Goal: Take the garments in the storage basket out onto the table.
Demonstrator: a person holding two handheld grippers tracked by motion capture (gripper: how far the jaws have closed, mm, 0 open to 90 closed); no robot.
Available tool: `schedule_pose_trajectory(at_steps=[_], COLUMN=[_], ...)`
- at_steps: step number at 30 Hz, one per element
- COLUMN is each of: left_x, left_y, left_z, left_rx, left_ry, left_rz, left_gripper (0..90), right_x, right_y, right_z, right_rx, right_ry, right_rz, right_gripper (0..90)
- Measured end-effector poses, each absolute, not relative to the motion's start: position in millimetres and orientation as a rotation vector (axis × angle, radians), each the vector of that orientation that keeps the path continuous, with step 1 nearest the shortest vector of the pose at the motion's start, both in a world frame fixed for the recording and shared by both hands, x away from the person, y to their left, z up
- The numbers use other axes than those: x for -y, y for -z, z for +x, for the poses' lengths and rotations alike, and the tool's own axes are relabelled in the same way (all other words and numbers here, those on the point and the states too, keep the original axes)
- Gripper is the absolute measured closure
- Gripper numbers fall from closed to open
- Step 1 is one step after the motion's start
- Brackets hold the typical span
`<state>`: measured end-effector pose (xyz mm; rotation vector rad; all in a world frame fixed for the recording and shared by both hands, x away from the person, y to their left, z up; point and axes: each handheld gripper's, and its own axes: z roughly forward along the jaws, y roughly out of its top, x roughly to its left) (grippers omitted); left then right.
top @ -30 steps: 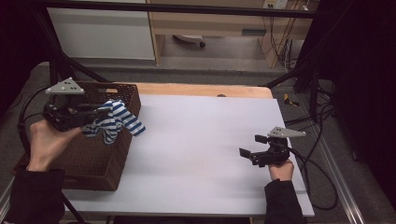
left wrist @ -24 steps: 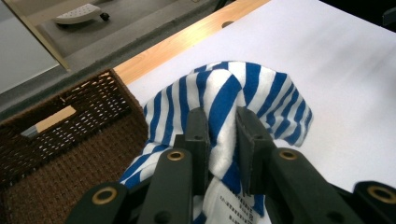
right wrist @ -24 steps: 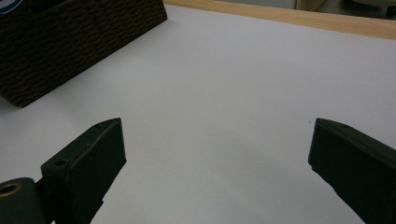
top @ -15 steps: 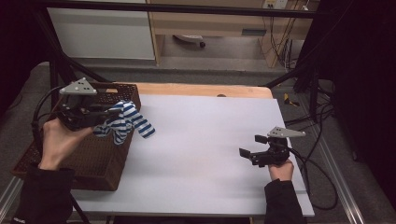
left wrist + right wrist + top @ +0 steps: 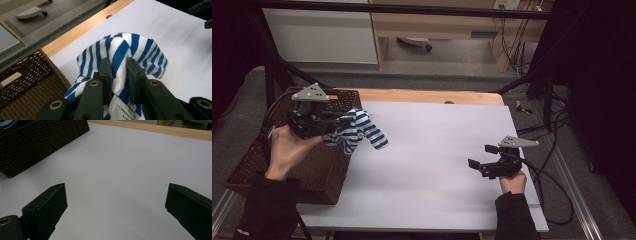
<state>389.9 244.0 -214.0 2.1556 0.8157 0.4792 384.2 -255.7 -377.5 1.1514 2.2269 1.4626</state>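
Left gripper (image 5: 117, 72) clenched on blue-and-white striped cloth (image 5: 130, 50) at frame left, right gripper (image 5: 479, 164) released: best carried clear of dark woven wicker basket (image 5: 319, 170) onto white bench (image 5: 437, 145).

Pinched between the black jaws of the left gripper (image 5: 117, 75) is a cloth (image 5: 125, 50) in broad blue and white stripes, with a white label printed in small dark characters low between the jaws. Left of them stands a dark brown woven basket (image 5: 27, 80). The surface (image 5: 437, 150) ahead of the jaws is pale grey-white, edged in light wood.
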Motion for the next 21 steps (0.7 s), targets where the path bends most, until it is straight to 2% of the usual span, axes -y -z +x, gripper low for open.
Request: schedule_pose_trajectory(at_steps=[21], left_x=[-206], left_y=[234], left_z=[399], left_rx=[-0.758], left_ry=[-0.424], left_rz=[2.202], left_gripper=[76.6], right_x=[256], right_y=[378], right_z=[384], right_rx=[-2.228], right_ry=[-1.458], right_rz=[1.152], right_gripper=[4.4])
